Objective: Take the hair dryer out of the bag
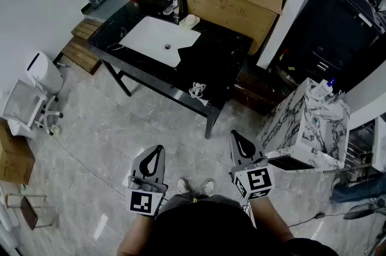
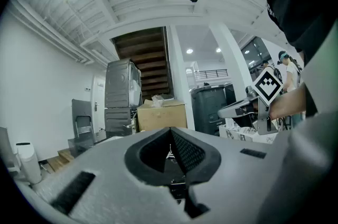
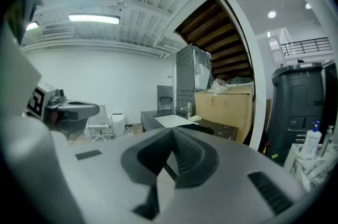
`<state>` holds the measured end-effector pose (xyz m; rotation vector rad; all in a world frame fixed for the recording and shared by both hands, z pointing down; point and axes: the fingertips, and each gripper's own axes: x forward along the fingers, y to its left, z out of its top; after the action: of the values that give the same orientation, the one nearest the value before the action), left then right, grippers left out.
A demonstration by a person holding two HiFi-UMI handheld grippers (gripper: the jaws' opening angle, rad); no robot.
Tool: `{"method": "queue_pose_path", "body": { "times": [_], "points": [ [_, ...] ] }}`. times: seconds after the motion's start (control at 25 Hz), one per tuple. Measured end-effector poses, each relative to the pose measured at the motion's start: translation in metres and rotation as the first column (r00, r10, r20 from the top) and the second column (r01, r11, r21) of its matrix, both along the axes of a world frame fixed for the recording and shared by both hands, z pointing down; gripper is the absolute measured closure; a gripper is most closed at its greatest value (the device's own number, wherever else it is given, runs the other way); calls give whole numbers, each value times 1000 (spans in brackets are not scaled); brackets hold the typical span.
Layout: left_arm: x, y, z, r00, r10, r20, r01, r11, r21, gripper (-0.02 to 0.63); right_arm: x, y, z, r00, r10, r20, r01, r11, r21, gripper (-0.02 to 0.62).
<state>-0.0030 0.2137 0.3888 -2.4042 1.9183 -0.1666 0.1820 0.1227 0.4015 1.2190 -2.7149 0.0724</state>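
Item: hair dryer, unseen (presumably inside black bag [image 1: 202, 61] on table [image 1: 114, 46]). Likely light, rigid, smooth; take by handle. Left claw [image 1: 155, 155], right claw [image 1: 240, 140]: closed, empty, well short of table.

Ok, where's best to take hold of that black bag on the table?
Probably its near edge by the white cord, coming from the front of the table. The black bag lies flat beside the white basin, so only an edge offers a pinch; its opening isn't clear.

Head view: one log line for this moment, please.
left gripper shut, empty | right gripper shut, empty | bag on table, untouched
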Motion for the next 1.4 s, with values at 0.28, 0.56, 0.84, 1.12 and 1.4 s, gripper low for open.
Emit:
{"method": "queue_pose_path", "body": {
  "times": [0.28, 0.56, 0.84, 1.12, 1.4],
  "points": [
    [16, 4, -7, 1000, -7, 6, 7, 1000, 17, 584, 10, 8, 0, 993, -73, 89, 76, 996, -35, 583],
    [5, 14, -7, 997, -69, 23, 68, 997, 37, 583, 10, 17, 20, 987, -128, 93, 134, 989, -63, 583],
    [-3, -7, 14, 999, -50, -17, 50, 999, 2, 583, -5, 9, 37, 990, -132, 56, 137, 985, -103, 583],
    [-22, -67, 25, 998, 30, -56, -30, 1000, -3, 583, -11, -40, 40, 999, -48, 0, 47, 994, -103, 583],
    [-54, -136, 26, 991, 108, -75, -108, 994, 0, 583, -49, -95, 31, 999, 5, -43, -9, 995, -98, 583]
  ]
}}
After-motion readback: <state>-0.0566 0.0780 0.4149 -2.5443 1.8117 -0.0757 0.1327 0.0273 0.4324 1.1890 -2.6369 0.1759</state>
